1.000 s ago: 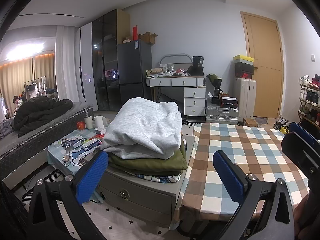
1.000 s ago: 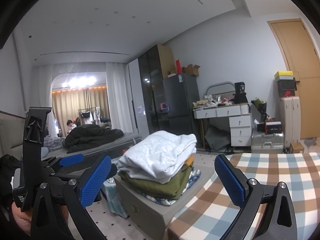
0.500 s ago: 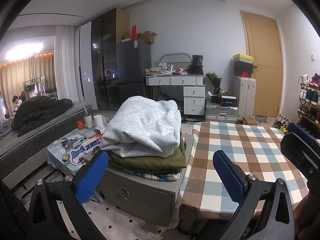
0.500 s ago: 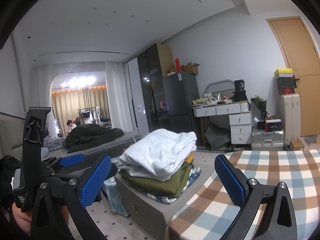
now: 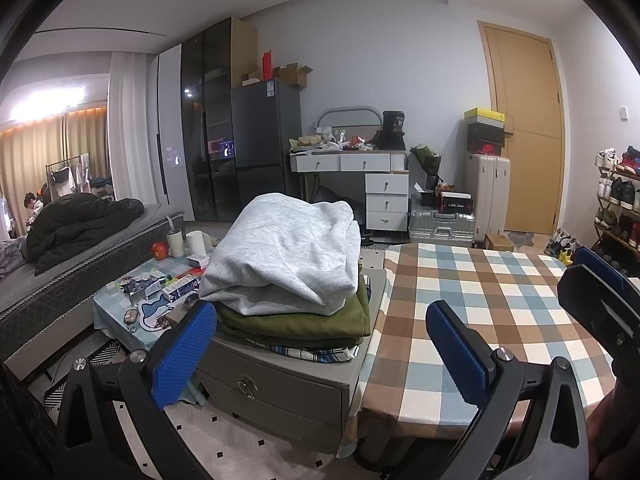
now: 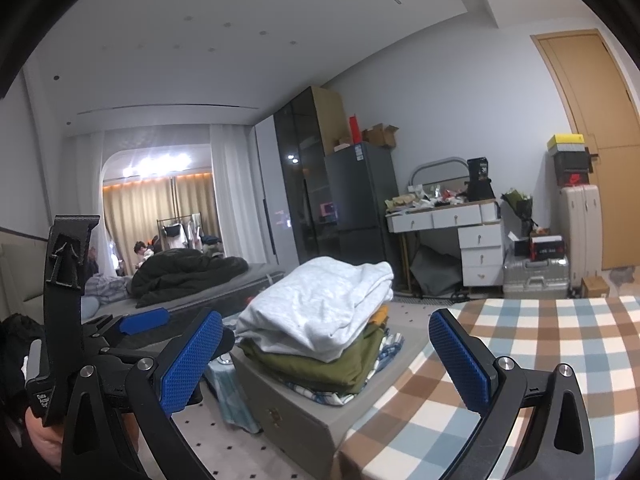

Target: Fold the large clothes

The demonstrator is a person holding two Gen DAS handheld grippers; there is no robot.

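1. Where the grey drawer chest stands against the checked bench, the folded clothes are stacked on it: grey sweatshirt on top, olive garment under it, plaid piece lowest.
2. My left tool is spread wide, empty, short of the stack.
3. My right tool gapes too, holding nothing, beside the left.
4. A bed lies further left.
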